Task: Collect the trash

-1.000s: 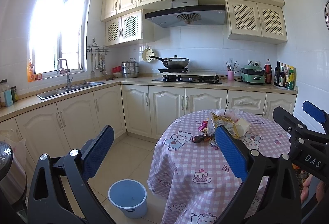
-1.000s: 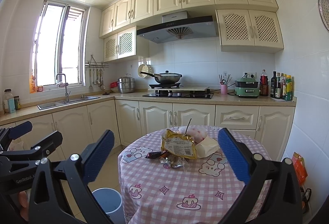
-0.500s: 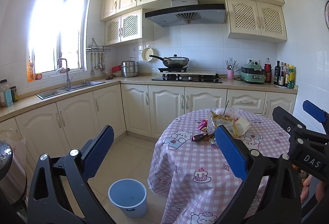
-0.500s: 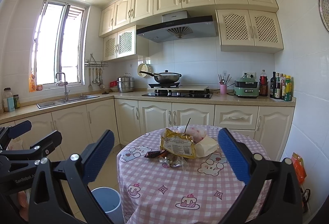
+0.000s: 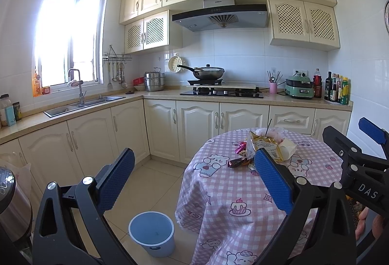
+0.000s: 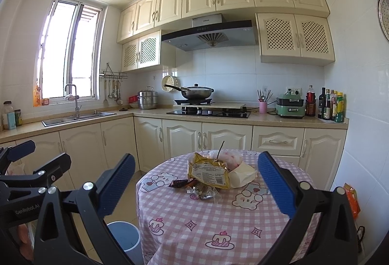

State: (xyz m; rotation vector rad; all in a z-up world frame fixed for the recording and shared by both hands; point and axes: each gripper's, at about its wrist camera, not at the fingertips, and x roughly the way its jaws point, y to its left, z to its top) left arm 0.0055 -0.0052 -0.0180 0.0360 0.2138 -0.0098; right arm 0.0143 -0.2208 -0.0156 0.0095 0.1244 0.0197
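I am looking into a cream-cabinet kitchen with a beige stone counter (image 6: 267, 119) running along the back wall. Nearer to me stands the round surface draped in a pink-and-white checked cloth with bear and cake prints (image 6: 218, 221), its cloth hanging in soft folds over the edge (image 5: 218, 216). On the tiled floor to its left sits a pale blue round plastic bucket (image 5: 152, 232); from the right wrist only part of its rim (image 6: 124, 233) shows behind the tong arm.

My left tongs (image 5: 194, 180) stand wide apart, holding nothing and touching nothing; the blue ribbed pads (image 5: 272, 180) hang in the air short of the surface. My right tongs (image 6: 194, 184) are spread just as wide, likewise empty, framing the trash pile from well back.

The trash lies bunched toward the far half of the surface: a crinkled gold foil snack bag with a printed label (image 6: 209, 172), propped up; a crumpled white paper wad (image 6: 242, 174) touching its right side; a thin clear plastic bag with something pink inside (image 6: 231, 157) behind them, with a dark stick rising from it. In front lie a dark brown glossy wrapper (image 6: 180, 183) and small crumpled clear-and-silver wrappers (image 6: 203, 192). A magenta foil scrap (image 5: 240, 146) shows from the left wrist only. The label print is too small to read.
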